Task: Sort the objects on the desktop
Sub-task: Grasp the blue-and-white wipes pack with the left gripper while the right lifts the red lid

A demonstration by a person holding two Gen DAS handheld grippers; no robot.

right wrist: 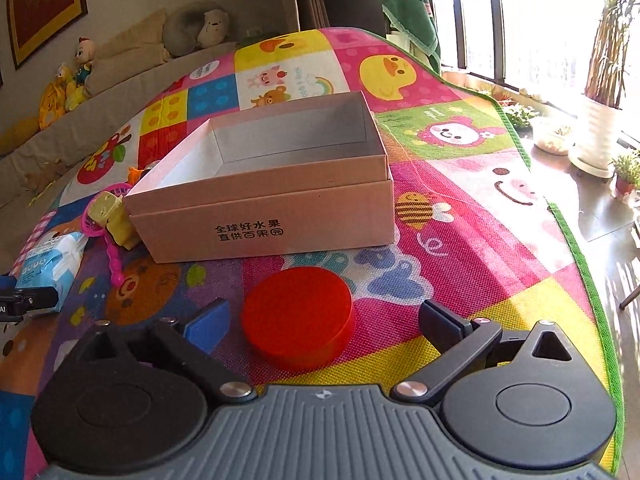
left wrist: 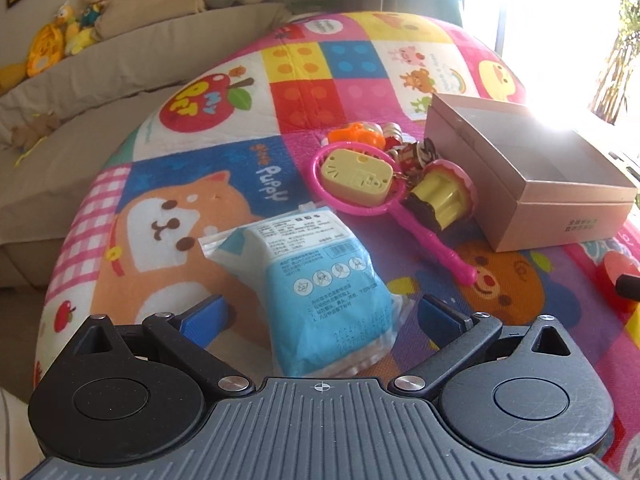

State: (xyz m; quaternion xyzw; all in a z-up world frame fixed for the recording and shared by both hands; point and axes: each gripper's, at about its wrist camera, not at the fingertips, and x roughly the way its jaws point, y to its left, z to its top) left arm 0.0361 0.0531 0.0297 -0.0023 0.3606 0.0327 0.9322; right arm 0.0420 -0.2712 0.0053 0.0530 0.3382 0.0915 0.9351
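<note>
Two grippers are in my hands, both with jaws spread wide and nothing between the pads. My left gripper (left wrist: 320, 320) sits low over the colourful play mat (left wrist: 192, 184), its blue-padded fingers on either side of a blue-and-white sealed packet (left wrist: 320, 280); the near end of the packet lies between the fingers, but I see no contact. Beyond the packet lies a pink plastic toy racket (left wrist: 424, 224), with a yellow toy block (left wrist: 356, 176) resting on its ring. Just beside it lies a yellow-and-pink toy cupcake (left wrist: 444, 196), and a small cluster of orange and red toys (left wrist: 360, 134) sits behind. The open pink cardboard box (left wrist: 520, 184) stands to the right of the toys, the cupcake close against its side.

My right gripper (right wrist: 324, 320) hovers over a red round lid-like disc (right wrist: 298, 316), which lies flat on the mat between the fingers, apart from both. The box (right wrist: 272, 216) stands just beyond the disc, interior bare, black printed characters on its front.
</note>
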